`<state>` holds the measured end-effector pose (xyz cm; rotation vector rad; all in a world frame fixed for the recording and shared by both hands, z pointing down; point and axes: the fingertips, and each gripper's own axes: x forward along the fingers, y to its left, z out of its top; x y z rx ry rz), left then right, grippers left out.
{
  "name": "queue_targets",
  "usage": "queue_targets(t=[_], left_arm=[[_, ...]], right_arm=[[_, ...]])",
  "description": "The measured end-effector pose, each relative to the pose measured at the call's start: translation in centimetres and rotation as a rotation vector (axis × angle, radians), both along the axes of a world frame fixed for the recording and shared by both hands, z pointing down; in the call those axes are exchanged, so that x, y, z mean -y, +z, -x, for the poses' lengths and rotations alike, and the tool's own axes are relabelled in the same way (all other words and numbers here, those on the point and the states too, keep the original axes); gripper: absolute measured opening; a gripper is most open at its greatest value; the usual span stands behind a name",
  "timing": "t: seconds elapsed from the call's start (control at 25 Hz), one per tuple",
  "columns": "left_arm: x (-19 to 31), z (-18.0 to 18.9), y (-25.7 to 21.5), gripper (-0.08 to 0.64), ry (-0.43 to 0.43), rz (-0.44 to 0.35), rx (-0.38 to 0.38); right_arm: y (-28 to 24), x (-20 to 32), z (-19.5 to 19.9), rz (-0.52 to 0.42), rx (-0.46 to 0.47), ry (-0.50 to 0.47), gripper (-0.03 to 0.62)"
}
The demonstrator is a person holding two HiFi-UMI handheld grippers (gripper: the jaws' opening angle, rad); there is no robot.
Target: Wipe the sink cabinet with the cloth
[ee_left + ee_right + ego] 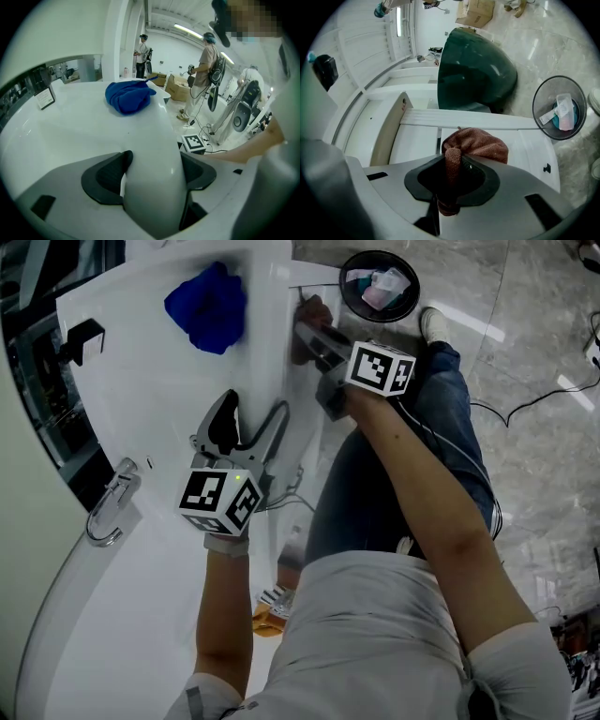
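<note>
A brown cloth (480, 145) is bunched between the jaws of my right gripper (451, 168), which is shut on it. The cloth is pressed against the white front of the sink cabinet (415, 145). In the head view the right gripper (307, 336) holds the brown cloth (311, 311) at the cabinet's upper front (302, 399). My left gripper (251, 423) straddles the rounded rim of the white countertop (154, 140). Its jaws close on that rim from both sides at the left gripper (154, 164).
A blue cloth (208, 307) (127, 96) lies crumpled on the counter top. A chrome faucet (112, 507) stands left. A black bin (380, 285) (560, 108) with rubbish stands on the floor by the cabinet. The person's leg (441, 399) is close to the cabinet; cables (525, 409) cross the floor.
</note>
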<state>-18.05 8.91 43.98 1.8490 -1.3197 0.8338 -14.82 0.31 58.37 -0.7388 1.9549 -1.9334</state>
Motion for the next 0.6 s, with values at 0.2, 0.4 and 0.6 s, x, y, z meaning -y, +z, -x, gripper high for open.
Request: queue_targets(t=[0.2, 0.4, 0.6], left_arm=[[0.0, 0.1, 0.0, 0.327, -0.004, 0.002, 0.003], [0.0, 0.0, 0.0, 0.325, -0.01, 0.005, 0.002], [0.0, 0.2, -0.1, 0.325, -0.017, 0.006, 0.003]], right_arm=[[-1.1, -1.8, 0.4, 0.024, 0.092, -0.023, 0.074], [-1.9, -4.3, 0.9, 0.031, 0.155, -0.063, 0.074], [-1.7, -6.7, 1.7, 0.055, 0.217, -0.109, 0.074]])
